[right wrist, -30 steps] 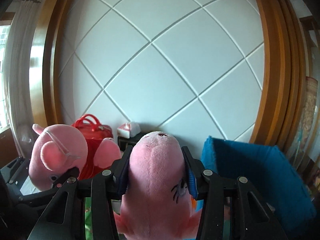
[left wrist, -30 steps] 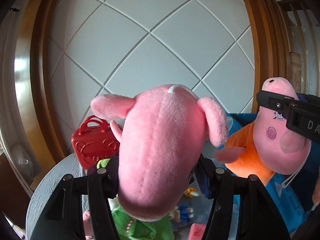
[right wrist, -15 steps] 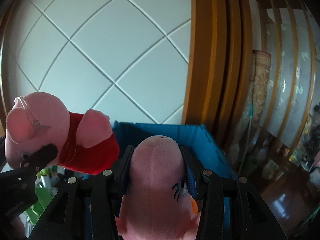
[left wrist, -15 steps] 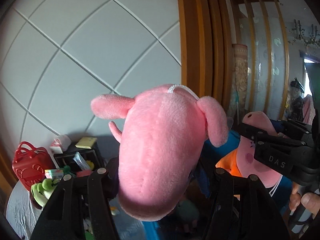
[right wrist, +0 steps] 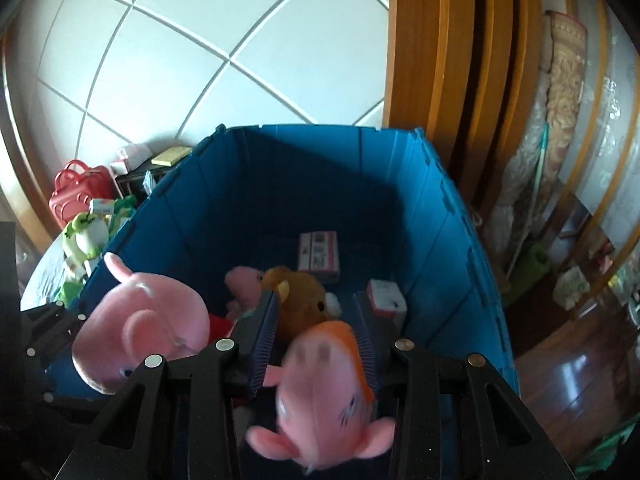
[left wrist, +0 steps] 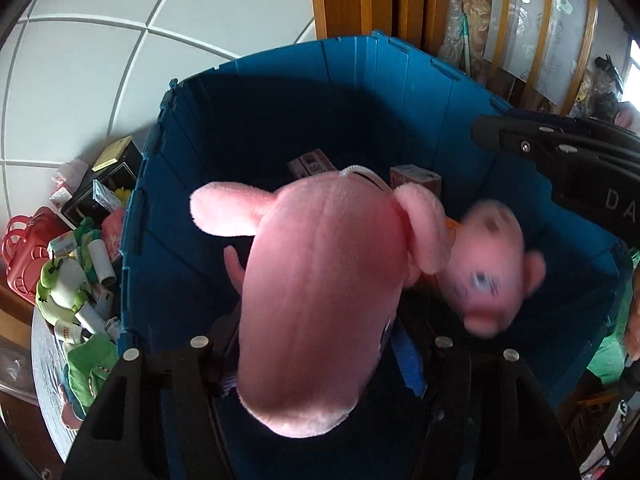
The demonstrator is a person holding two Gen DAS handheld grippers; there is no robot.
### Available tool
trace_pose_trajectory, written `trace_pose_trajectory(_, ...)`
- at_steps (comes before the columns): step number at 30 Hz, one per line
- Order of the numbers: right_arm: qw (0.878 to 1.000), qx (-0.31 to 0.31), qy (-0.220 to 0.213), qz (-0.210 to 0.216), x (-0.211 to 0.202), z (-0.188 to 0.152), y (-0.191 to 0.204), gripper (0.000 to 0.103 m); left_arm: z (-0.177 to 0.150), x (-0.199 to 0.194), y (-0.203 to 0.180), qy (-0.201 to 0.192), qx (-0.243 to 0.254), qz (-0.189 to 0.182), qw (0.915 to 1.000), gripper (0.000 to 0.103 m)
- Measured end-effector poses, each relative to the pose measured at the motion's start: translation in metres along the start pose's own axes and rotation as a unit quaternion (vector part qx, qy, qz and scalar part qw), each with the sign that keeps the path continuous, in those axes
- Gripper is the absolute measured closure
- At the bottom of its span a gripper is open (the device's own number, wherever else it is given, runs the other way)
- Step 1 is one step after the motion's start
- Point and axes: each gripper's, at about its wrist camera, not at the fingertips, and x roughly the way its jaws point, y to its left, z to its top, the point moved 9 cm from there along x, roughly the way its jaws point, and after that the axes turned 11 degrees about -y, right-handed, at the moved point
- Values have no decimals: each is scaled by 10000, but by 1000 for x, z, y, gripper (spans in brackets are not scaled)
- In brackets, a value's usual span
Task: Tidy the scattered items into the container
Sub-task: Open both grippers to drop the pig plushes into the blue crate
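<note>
Two pigs over blue bin (right wrist: 304, 176), grippers tilted down so drops land inside. L gripper (left wrist: 316, 360) clamped on pink pig (left wrist: 320, 300). R gripper (right wrist: 316, 332) jaws apart, just been closing w/ nothing pressed between; orange-dress pig (right wrist: 324, 392) blurred, prob. falling in.

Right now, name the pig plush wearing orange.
The blurred pig plush nearest the right wrist camera; the left gripper's pig wears red, the crate's small pig no orange.
</note>
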Motion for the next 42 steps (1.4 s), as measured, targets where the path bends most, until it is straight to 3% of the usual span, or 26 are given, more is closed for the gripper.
trace_pose_trajectory(4,9999,-46,33,-97,-6,-7,-5,66,-4,-11,-5,-99,17,113,9999,33)
trace_pose_trajectory(6,9999,-30,66,-103,-8,-13,-6,65,-5,-18,-6,-189,29,94,9998,19)
trace_pose_trajectory(10,9999,13,129,-87,-15,-30,-8,57,-11,-29,-3,-310,69,73,9995,19)
trace_pose_trajectory(19,9998,-12,189,-105,-36,-61,-4,27,-34,-37,-7,-255,16,70,9997,19)
trace_pose_trajectory(38,9995,27,312,71,-59,-93,-11,15,-43,-60,-22,-517,-281,230,9980,19)
trace_pose_trajectory(42,9995,14,287,137,-62,-95,-12,6,-43,-67,-22,-598,-359,317,9971,19)
